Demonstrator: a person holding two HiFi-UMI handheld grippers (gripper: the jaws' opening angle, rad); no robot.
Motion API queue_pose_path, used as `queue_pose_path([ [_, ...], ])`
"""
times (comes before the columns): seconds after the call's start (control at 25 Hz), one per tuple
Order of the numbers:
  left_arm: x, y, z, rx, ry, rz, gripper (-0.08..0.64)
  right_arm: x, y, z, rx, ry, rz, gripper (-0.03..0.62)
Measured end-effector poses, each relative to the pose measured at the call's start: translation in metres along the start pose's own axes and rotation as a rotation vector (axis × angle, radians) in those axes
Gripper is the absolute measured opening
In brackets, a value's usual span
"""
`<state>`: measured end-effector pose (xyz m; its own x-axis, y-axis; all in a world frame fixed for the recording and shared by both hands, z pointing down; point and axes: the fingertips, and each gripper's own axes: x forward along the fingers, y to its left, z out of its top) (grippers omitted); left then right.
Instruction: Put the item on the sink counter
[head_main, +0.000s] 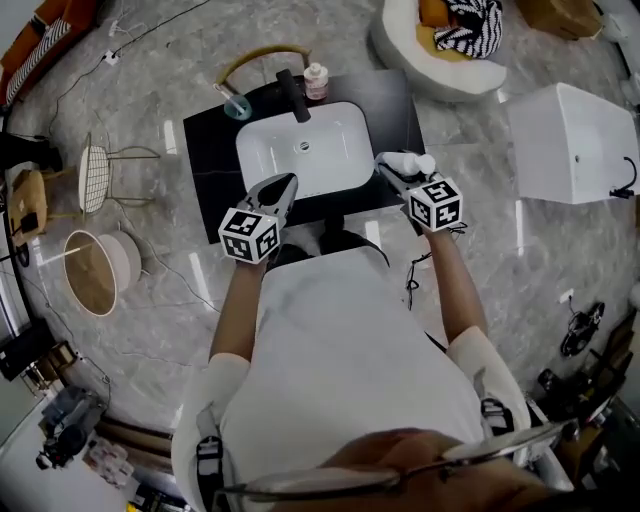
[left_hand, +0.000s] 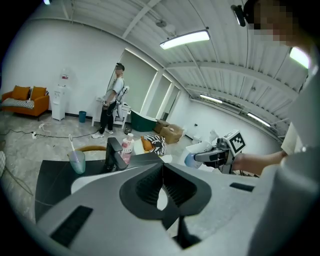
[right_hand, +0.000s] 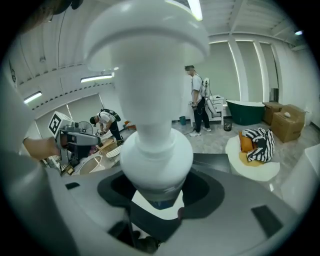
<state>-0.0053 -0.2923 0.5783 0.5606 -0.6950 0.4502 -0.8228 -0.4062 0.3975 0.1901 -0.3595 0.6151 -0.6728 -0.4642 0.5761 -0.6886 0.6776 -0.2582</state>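
Nearest the camera, the person's white-shirted torso (head_main: 330, 340) fills the lower middle of the head view, and both forearms reach forward to the near edge of the black table (head_main: 210, 150). The left gripper (head_main: 286, 185) hovers over the near left rim of the white sink (head_main: 305, 150). Its own view shows the two jaws brought together with nothing between them, only a sliver of light showing at the pads. The right gripper (head_main: 393, 170) is on the right, well apart from the left one, and is clamped on a white bottle (head_main: 410, 162). In the right gripper view the bottle's round body sits wedged between the ribbed pads, and its neck and broad cap point away from the gripper. From above, the bottle lies roughly level with its cap to the right, over the table just right of the sink. The left gripper view shows it raised off the table surface, with its bluish base facing left.

Farther back, a black faucet (head_main: 293, 95) stands at the far rim of the sink. A teal cup (head_main: 237, 105) holding a toothbrush is on its left and a small pink bottle (head_main: 316, 80) is just to its right. Beyond the table, on the marble floor, a round white cushion (head_main: 400, 50) carries a striped cloth (head_main: 470, 28), and a white box (head_main: 570, 140) sits at the right
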Motion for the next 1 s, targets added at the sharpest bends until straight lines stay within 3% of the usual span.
queue_pose_path([
  [0.68, 0.023, 0.054, -0.008, -0.069, 0.025, 0.105, 0.005, 0.126, -0.056, 0.035, -0.252, 0.126, 0.07, 0.253],
  [1.0, 0.039, 0.086, -0.015, -0.088, 0.034, 0.136, 0.005, 0.199, -0.081, 0.025, -0.277, 0.186, 0.067, 0.253],
])
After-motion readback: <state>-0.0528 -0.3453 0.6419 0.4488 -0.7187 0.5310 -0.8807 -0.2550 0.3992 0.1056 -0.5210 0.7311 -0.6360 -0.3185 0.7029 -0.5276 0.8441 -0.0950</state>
